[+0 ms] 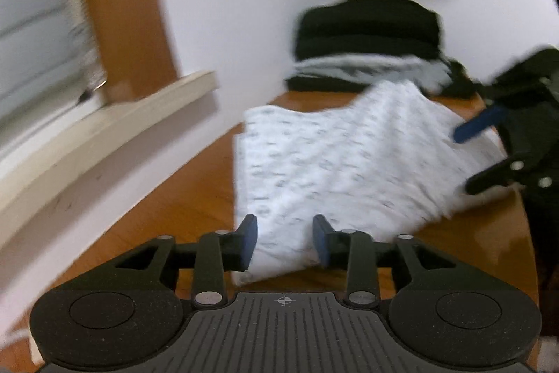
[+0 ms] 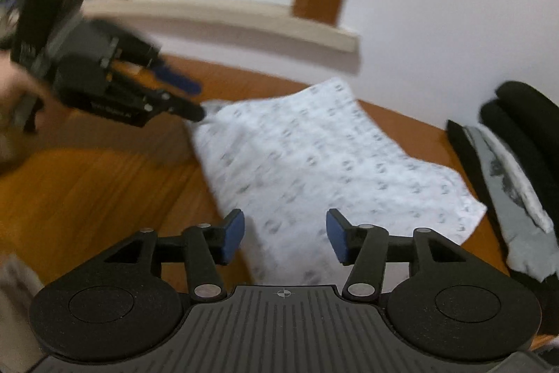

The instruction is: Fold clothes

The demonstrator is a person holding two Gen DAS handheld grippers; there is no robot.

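A white garment with a small grey print [image 1: 349,156] [image 2: 314,163] lies folded flat on the wooden table [image 1: 174,198] [image 2: 87,191]. My left gripper [image 1: 285,242] [image 2: 195,98] is open, its blue pads on either side of the garment's near corner; I cannot tell whether they touch it. At the opposite edge my right gripper [image 2: 284,236] [image 1: 468,156] is open just above the cloth, with nothing pinched. Both views are motion-blurred.
A stack of folded black and grey clothes [image 1: 367,34] [image 2: 517,163] sits at the table's far end against the white wall. A pale window sill [image 1: 104,135] [image 2: 244,23] and wooden frame run along the table's side. A hand [image 2: 14,86] holds the left gripper.
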